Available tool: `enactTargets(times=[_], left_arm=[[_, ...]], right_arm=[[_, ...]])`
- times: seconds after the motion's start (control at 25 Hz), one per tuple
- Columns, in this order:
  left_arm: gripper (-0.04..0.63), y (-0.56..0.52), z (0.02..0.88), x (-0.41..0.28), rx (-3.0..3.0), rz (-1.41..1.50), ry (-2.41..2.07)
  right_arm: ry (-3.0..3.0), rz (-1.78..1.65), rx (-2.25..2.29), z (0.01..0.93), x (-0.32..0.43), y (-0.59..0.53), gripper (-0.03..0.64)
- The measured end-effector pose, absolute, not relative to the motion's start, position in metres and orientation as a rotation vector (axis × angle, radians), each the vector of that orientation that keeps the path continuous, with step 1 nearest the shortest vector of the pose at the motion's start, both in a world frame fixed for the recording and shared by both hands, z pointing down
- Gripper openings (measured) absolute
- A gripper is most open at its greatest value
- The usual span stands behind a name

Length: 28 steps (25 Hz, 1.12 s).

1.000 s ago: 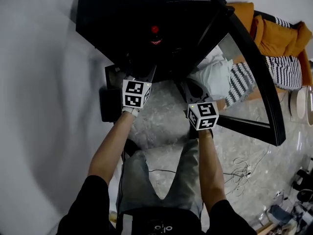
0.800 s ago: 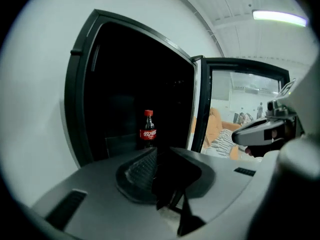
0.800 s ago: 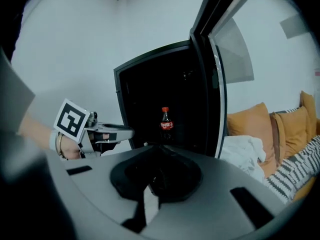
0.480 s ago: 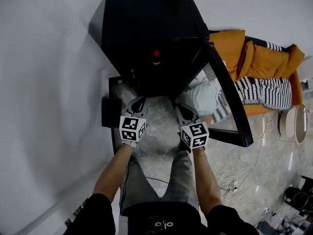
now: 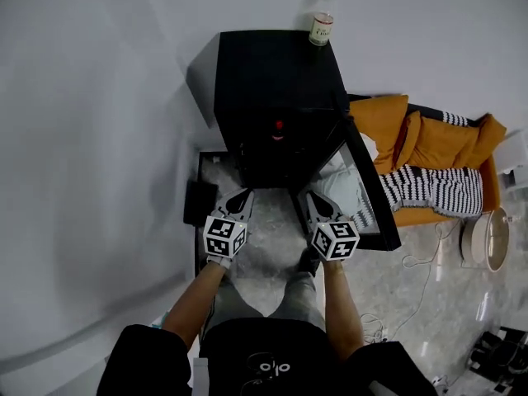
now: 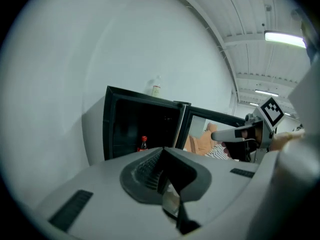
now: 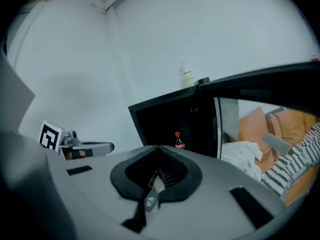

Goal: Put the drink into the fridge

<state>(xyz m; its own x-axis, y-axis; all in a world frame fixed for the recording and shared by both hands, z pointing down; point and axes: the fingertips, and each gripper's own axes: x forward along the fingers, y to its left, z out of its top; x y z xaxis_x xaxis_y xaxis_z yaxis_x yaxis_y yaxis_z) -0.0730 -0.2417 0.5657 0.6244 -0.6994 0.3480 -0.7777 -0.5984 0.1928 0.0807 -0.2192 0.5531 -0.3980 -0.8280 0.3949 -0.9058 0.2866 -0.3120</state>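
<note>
A black fridge (image 5: 272,89) stands against the white wall with its door (image 5: 369,190) swung open to the right. Inside stands the drink (image 5: 278,128), a dark bottle with a red cap, also visible in the left gripper view as the drink (image 6: 143,143) and in the right gripper view as the drink (image 7: 177,140). My left gripper (image 5: 242,200) and right gripper (image 5: 312,201) hang side by side in front of the open fridge, apart from it. Both are shut with nothing between the jaws. A clear bottle (image 5: 321,29) stands on the fridge's top.
An orange sofa (image 5: 433,130) with striped cushions (image 5: 437,190) and a white cloth sits right of the door. A round stool (image 5: 487,239) and cables lie on the marbled floor at the right. A black box (image 5: 199,202) sits by the wall at the left.
Both grippers have drawn back from the fridge's mouth and risen. The head view has pulled up, so the whole fridge and the bottle on its top now show.
</note>
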Motion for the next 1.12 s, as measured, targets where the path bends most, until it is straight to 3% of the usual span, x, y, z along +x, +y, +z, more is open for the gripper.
enactTargets(times=[0.6, 1.12], left_arm=[[0.006, -0.223, 0.445, -0.107, 2.599, 0.185, -1.248], [0.006, -0.195, 0.46, -0.121, 2.606, 0.165, -1.247]], right_arm=[[-2.495, 0.548, 1.524, 0.455, 0.055, -0.203, 0.008], [-2.494, 0.495, 1.434, 0.474, 0.039, -0.184, 0.008]])
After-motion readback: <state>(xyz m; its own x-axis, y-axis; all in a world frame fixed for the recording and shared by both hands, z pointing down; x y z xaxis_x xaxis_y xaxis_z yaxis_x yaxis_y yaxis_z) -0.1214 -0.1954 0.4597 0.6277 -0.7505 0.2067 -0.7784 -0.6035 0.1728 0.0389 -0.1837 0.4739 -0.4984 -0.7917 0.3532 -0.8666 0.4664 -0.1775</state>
